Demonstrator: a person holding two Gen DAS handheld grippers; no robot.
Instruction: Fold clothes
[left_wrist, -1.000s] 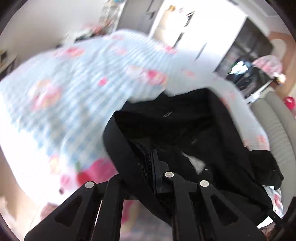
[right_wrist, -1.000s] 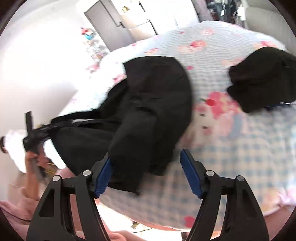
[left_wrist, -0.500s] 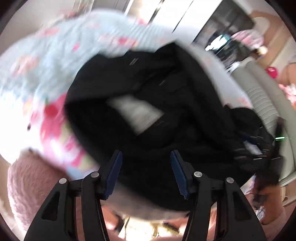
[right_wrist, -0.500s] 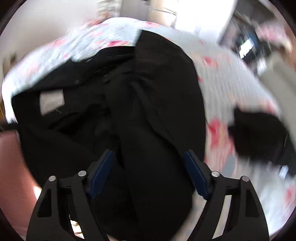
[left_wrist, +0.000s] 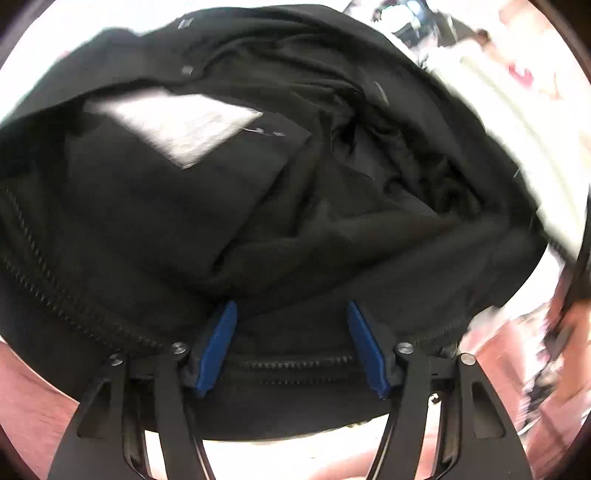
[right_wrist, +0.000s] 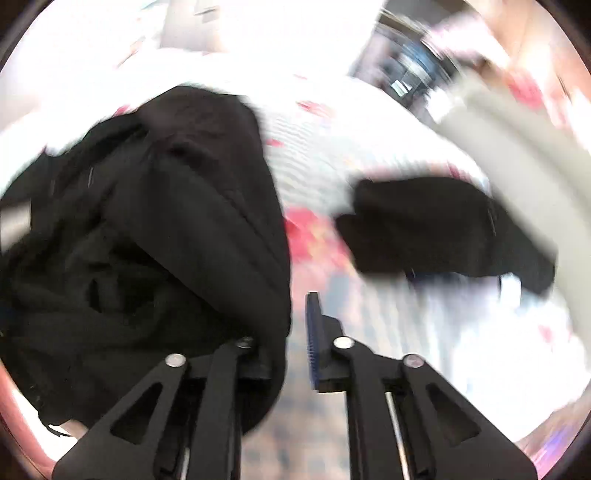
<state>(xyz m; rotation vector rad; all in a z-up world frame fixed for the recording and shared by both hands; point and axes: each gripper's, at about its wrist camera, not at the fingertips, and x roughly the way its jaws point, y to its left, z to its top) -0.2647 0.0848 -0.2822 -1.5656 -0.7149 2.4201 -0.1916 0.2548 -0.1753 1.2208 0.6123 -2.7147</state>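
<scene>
While both grippers tilt steeply down over the bed, the left gripper hangs low over the black jacket, its blue pads widening apart just above the zipper, pressing on nothing. The right gripper is closing at the jacket's near right edge, its left finger buried under the cloth; a real pinch cannot be told. Beyond the jacket lies a second dark garment on the checked bedsheet.

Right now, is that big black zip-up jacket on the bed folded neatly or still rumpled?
Rumpled. The black zip-up jacket lies bunched in loose creases, its lining and white inner label turned up and its zipper undone, on the pink-flowered bedsheet.
</scene>
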